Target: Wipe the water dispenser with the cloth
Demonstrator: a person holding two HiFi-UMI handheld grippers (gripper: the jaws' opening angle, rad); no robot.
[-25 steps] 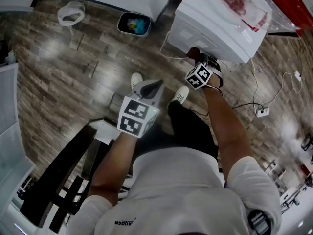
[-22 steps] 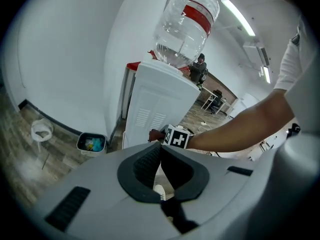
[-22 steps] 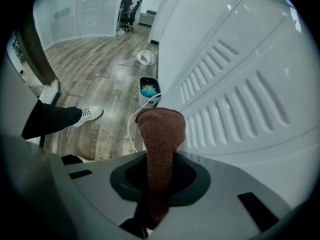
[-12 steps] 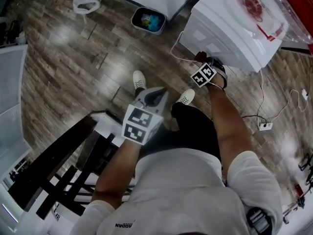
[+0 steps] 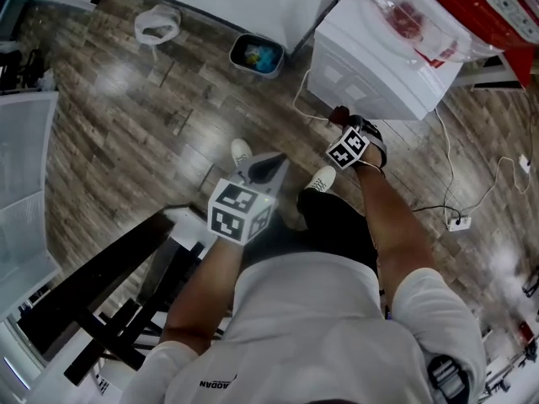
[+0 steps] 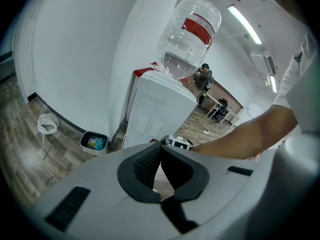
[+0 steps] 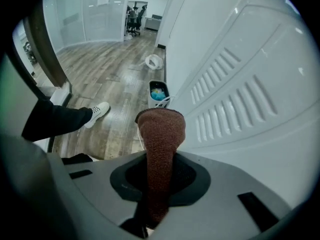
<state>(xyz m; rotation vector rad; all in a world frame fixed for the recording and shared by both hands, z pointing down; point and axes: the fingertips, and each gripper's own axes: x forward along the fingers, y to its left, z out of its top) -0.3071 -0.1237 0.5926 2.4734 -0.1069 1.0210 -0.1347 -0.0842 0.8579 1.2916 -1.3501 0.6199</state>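
Note:
The white water dispenser (image 5: 370,66) stands at the upper right of the head view, a clear bottle (image 5: 410,11) on top. My right gripper (image 5: 344,129) is shut on a reddish-brown cloth (image 7: 160,134), and the cloth's end sits close beside the dispenser's louvred side panel (image 7: 240,104); I cannot tell whether it touches. My left gripper (image 5: 268,167) hangs over the floor in front of the person's legs, jaws together and holding nothing. The left gripper view shows the left gripper (image 6: 161,154) pointing at the dispenser (image 6: 157,119) from a distance.
A small bin (image 5: 256,55) with rubbish stands left of the dispenser, a white bag (image 5: 157,22) further left on the wood floor. A cable runs to a power strip (image 5: 456,223) at the right. A black frame (image 5: 109,293) is at lower left. The person's shoes (image 5: 242,151) are below.
The head view has shifted, so the dispenser sits higher in the picture. The right gripper with the cloth stays at the dispenser's side. The left gripper has barely moved.

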